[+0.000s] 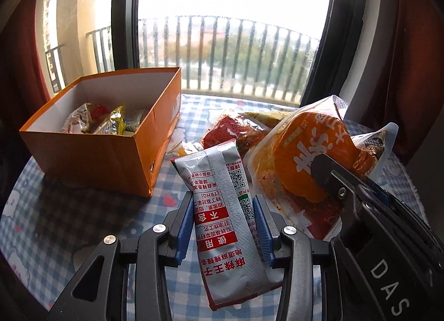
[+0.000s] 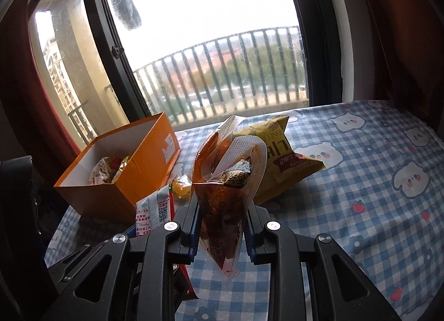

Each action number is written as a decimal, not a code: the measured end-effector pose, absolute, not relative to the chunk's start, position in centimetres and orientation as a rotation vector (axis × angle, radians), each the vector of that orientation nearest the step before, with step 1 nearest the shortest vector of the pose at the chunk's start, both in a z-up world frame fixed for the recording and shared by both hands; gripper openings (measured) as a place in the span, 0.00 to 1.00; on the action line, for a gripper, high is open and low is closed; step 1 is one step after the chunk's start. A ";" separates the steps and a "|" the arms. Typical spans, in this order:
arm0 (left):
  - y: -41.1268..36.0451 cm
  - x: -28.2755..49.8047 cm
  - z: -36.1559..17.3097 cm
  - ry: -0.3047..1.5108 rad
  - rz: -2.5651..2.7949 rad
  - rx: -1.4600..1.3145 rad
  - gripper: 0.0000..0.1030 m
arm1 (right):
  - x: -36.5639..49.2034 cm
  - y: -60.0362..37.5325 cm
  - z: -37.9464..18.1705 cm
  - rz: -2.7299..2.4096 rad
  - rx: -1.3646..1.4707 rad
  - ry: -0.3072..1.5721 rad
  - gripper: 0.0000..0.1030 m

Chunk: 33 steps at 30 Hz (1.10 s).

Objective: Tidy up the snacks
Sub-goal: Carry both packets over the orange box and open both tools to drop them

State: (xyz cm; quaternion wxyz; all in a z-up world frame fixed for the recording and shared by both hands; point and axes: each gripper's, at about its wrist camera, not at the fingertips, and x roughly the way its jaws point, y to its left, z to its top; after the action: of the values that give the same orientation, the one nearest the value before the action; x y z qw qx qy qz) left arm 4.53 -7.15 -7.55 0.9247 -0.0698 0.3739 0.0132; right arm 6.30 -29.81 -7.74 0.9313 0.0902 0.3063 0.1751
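Note:
My left gripper (image 1: 223,210) is shut on a grey and red snack packet (image 1: 222,215) and holds it just above the checked tablecloth. My right gripper (image 2: 222,219) is shut on a clear orange spicy snack pouch (image 2: 222,182); the pouch also shows in the left wrist view (image 1: 305,160), with the right gripper's finger across it. An open orange box (image 1: 111,154) with several small snack packs (image 1: 97,121) inside stands at the left; it also shows in the right wrist view (image 2: 133,171).
A yellow chip bag (image 2: 280,160) lies behind the pouch on the blue checked tablecloth (image 2: 360,196). A red snack bag (image 1: 230,132) and a small yellow pack (image 2: 181,189) lie beside the box. A window with railings is behind the table.

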 end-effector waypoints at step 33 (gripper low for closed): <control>6.3 8.6 -0.2 0.588 0.146 -0.159 0.41 | 10.7 -16.8 -0.1 0.542 0.172 0.478 0.29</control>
State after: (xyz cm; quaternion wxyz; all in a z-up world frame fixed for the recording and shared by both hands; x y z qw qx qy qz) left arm 8.60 6.31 -0.19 0.9513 -0.0784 0.2892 0.0717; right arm 10.74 -16.78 -0.14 0.9318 0.0839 0.2335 0.2650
